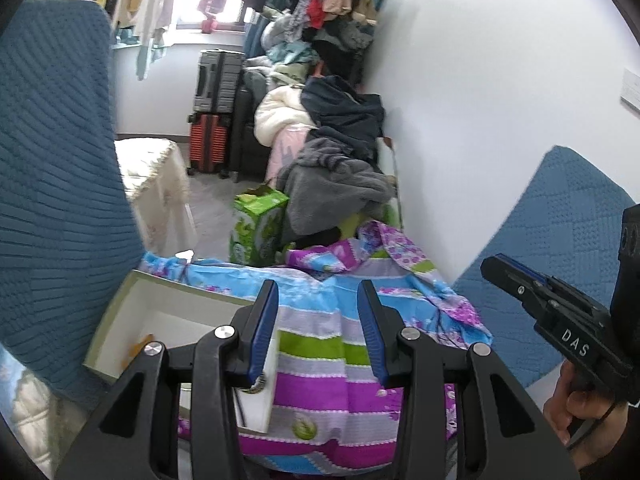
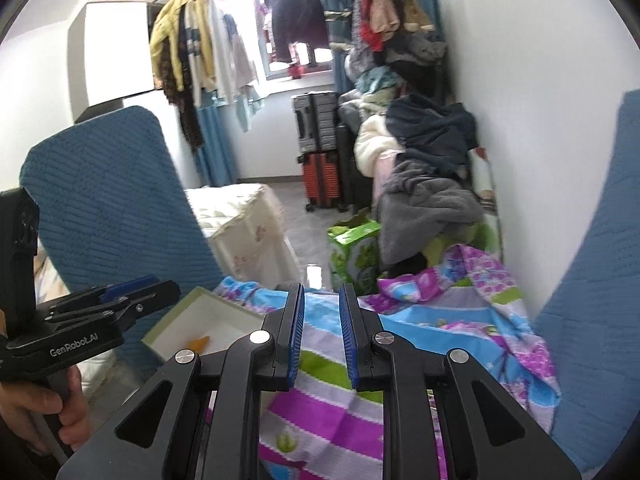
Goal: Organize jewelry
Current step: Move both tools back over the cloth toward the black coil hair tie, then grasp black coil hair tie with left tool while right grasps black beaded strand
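Note:
An open white box with a grey-green rim (image 1: 120,300) lies on the striped cloth at the left; a small orange item (image 1: 140,346) lies inside it. The box also shows in the right wrist view (image 2: 188,304), with the orange item (image 2: 198,343). My left gripper (image 1: 318,292) is open and empty, its left finger over the box's right wall. A small dark beaded piece (image 1: 256,386) shows by the box wall under that finger. My right gripper (image 2: 322,294) is open with a narrow gap, empty, above the cloth. It also shows at the right of the left wrist view (image 1: 496,266).
A colourful striped cloth (image 1: 320,360) covers the work surface. Blue padded chair backs stand at left (image 1: 52,160) and right (image 1: 560,240). A white wall (image 1: 480,100) is at the right. Beyond are a green carton (image 1: 258,224), piled clothes (image 1: 336,168) and suitcases (image 1: 216,112).

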The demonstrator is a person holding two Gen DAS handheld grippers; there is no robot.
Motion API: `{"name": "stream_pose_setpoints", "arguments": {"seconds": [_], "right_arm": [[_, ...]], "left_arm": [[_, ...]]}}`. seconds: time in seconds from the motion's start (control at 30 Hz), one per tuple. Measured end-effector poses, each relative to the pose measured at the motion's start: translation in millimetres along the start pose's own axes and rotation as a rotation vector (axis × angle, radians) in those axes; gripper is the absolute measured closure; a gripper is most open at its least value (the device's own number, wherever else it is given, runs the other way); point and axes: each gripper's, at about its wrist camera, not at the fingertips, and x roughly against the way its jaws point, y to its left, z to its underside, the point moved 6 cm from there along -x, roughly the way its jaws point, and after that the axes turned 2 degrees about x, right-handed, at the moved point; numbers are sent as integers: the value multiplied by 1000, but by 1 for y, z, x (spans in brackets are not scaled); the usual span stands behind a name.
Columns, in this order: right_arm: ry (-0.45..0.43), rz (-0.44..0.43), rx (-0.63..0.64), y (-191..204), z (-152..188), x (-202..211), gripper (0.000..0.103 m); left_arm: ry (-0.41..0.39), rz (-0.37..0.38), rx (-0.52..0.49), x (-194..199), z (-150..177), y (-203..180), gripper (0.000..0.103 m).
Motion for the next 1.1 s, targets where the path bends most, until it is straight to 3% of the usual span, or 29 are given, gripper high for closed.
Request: {"name": "stream_pose_setpoints", "arguments": {"seconds": [0.47, 0.83, 1.1], "right_arm": [[10, 174, -97, -86, 64, 27, 82], [65, 209, -148, -120, 131, -3, 79], [99, 206, -208, -146, 170, -44, 77]], "left_arm": [[124, 127, -46, -55, 56, -54, 61], [218, 206, -70, -113, 83, -74, 61], [267, 192, -88, -170, 95, -80, 61]]}}
